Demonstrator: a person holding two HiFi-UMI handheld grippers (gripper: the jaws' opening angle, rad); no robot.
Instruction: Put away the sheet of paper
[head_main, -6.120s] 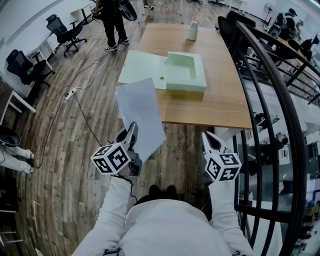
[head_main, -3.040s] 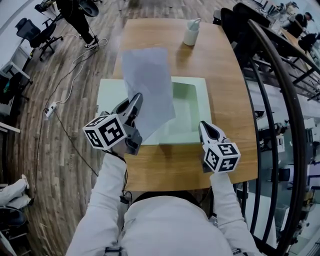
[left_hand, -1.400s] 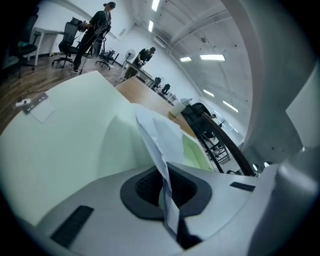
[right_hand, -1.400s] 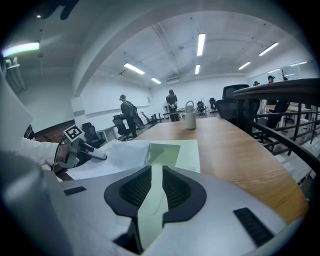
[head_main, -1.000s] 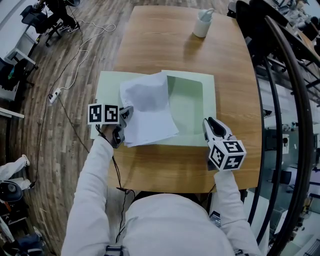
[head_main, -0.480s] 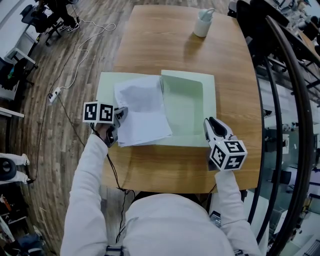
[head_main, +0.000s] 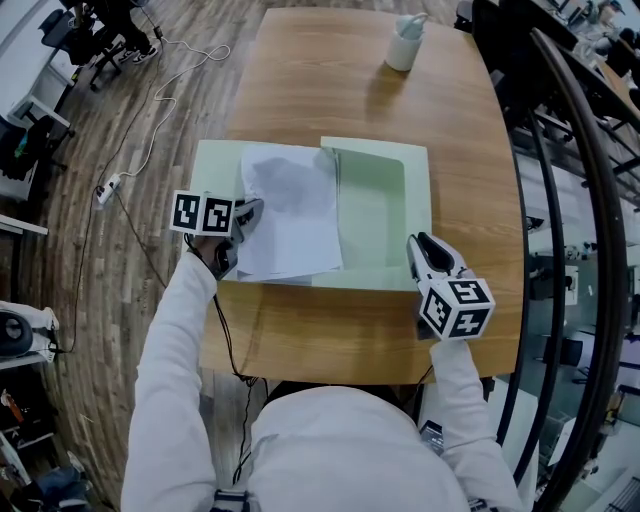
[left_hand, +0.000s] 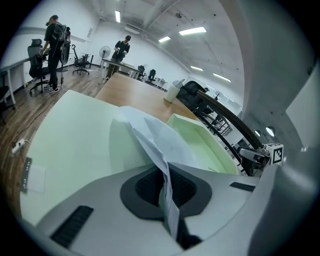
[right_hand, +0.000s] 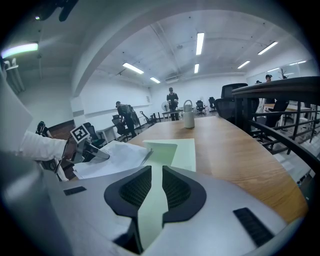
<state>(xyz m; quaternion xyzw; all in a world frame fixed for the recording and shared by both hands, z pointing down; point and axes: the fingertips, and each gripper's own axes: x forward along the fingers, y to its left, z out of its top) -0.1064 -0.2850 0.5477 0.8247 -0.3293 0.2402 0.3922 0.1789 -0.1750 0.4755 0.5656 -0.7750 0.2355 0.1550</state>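
A white sheet of paper (head_main: 290, 210) lies over the flat open lid (head_main: 215, 170) of a pale green box, just left of its tray (head_main: 418, 200). My left gripper (head_main: 245, 215) is shut on the sheet's near left edge. In the left gripper view the paper (left_hand: 150, 135) rises from between the pads of the left gripper (left_hand: 165, 172), creased, above the lid (left_hand: 75, 145). My right gripper (head_main: 420, 245) sits at the tray's front right corner. In the right gripper view its jaws (right_hand: 152, 175) stand a narrow gap apart with the green wall between them.
The box rests on a wooden table (head_main: 330, 100) with a white cup (head_main: 405, 45) at its far end. A dark curved railing (head_main: 560, 200) runs along the right. A power strip and cable (head_main: 108, 190) lie on the floor at left. People and office chairs stand far off.
In the last second the sheet has come down flatter onto the lid. My left gripper has rolled and shifted slightly with it. The right gripper has stayed at the tray's corner.
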